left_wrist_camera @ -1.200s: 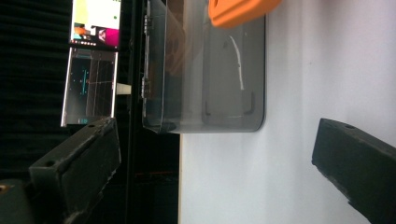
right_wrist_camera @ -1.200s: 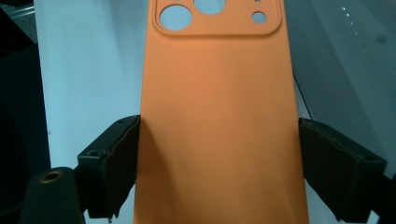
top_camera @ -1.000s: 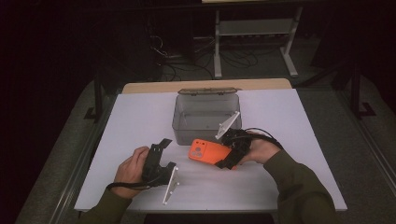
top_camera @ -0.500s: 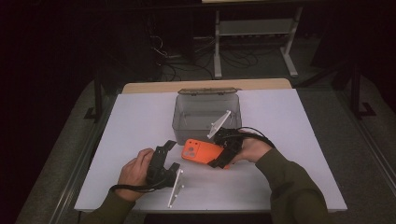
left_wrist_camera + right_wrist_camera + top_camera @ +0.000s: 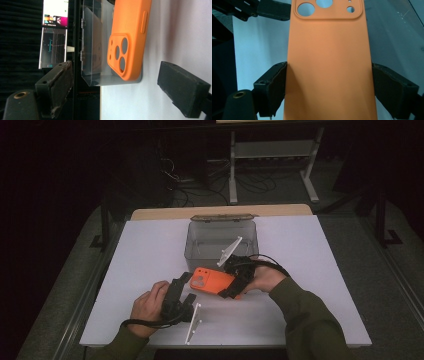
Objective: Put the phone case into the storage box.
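Observation:
An orange phone case (image 5: 210,281) with round camera cut-outs is held just above the white table, in front of a clear plastic box (image 5: 222,239). My right gripper (image 5: 227,284) is shut on it. In the right gripper view the two black jaws press the case's (image 5: 329,62) long edges, around my right gripper (image 5: 329,87). My left gripper (image 5: 186,289) lies on its side just left of the case's camera end, open. In the left gripper view my left gripper (image 5: 117,92) has wide-apart jaws with nothing between them, and the case (image 5: 128,37) is ahead, beside the box (image 5: 92,50).
The white table top (image 5: 150,250) has bare room to the left, right and front. The clear box stands at the back centre with its lid (image 5: 222,217) tipped behind it. A lit monitor (image 5: 53,32) and a metal rack (image 5: 270,150) stand beyond the table.
My right gripper has carried the orange case leftward, toward my left gripper. My left hand has shifted a little to the right, closing the gap.

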Demonstrator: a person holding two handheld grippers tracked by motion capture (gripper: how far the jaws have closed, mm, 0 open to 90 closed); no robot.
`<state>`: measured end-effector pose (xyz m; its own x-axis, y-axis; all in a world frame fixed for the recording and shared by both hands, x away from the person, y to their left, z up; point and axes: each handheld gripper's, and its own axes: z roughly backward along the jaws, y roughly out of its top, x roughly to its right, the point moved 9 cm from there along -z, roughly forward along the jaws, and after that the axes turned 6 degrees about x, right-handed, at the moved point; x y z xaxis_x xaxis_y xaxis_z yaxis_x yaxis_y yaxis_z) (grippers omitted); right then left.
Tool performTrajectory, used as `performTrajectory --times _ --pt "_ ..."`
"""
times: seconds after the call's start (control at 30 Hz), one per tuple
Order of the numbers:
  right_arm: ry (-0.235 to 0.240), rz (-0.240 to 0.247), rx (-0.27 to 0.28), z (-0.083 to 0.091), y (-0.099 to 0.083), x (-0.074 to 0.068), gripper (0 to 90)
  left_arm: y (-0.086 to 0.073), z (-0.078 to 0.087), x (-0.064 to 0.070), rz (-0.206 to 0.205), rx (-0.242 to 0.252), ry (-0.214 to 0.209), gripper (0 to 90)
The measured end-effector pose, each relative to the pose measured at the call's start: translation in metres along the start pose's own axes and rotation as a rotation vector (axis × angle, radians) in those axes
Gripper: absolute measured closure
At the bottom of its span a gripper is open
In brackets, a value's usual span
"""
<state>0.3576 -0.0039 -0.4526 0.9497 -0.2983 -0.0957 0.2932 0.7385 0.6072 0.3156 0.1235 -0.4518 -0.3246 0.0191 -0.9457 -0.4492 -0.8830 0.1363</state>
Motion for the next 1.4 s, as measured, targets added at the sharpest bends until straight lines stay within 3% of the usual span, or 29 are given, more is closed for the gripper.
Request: performTrajectory --times 0.27,0.57,0.77,0.9,1.4 --pt "0.004 0.001 0.006 -0.001 0.005 0.000 15.8 0.010 -0.003 0.001 -0.009 -0.001 0.007 18.3" --pt "0.007 0.000 0.003 -0.003 0.007 0.000 15.7 0.022 -0.009 0.004 -0.029 0.011 -0.012 26.8" --pt "0.003 0.001 0.000 -0.003 0.008 0.001 15.7 0.026 -0.012 0.006 -0.053 -0.006 -0.030 33.8" --pt "0.001 -0.001 0.000 -0.003 0.010 0.002 15.7 0.031 -0.016 0.008 -0.041 0.007 -0.024 37.0" --pt "-0.005 -0.003 0.000 -0.005 0.015 0.004 15.7 0.031 -0.018 0.008 -0.064 -0.048 -0.018 54.7"
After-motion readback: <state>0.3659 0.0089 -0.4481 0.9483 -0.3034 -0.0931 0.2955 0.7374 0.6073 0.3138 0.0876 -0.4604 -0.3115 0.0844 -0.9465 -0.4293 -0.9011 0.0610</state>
